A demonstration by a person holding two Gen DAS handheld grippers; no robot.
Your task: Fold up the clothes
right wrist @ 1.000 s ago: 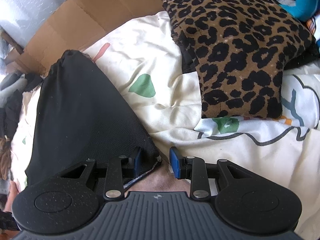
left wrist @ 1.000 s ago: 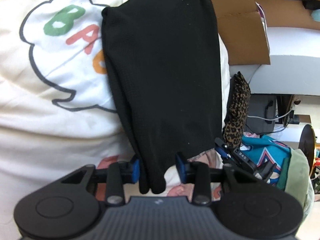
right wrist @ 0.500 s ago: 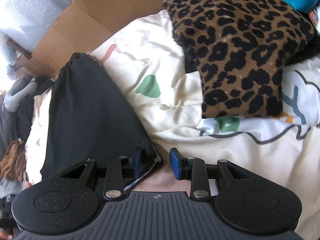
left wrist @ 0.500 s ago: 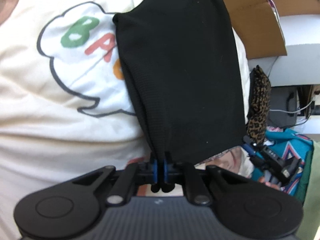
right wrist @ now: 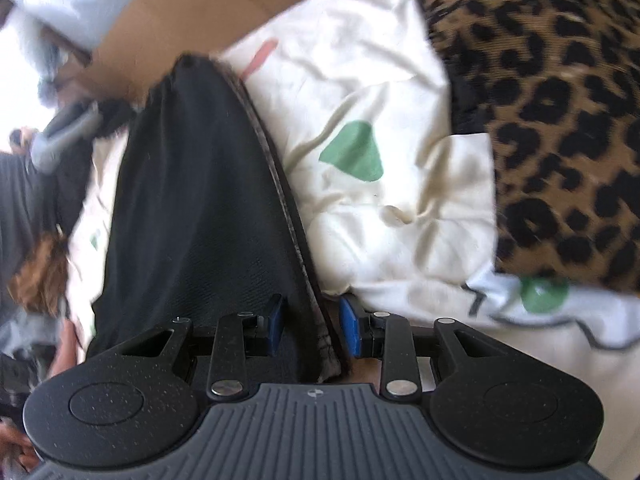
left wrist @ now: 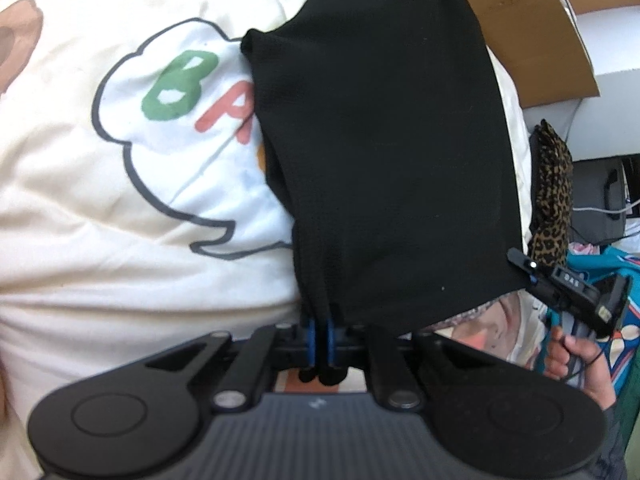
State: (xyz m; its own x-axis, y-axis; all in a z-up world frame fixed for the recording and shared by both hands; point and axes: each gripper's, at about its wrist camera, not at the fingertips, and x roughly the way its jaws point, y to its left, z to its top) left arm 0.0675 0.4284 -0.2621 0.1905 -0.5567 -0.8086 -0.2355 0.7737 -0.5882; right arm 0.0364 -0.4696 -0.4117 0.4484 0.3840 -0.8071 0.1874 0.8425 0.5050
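A black garment lies on a cream bedsheet with cartoon prints. My left gripper is shut on the garment's near corner, which bunches between the blue pads. In the right wrist view the same black garment runs away from me, and its hemmed edge lies between the pads of my right gripper, which is open around it. The right gripper also shows in the left wrist view, at the garment's other near corner.
A leopard-print cloth lies on the sheet to the right. Brown cardboard stands behind the bed. More clothes, teal and green, are piled at the right edge. A dark pile sits at the left.
My left gripper has shut on the garment's corner. The right gripper has moved left so that the garment's edge now lies between its open pads.
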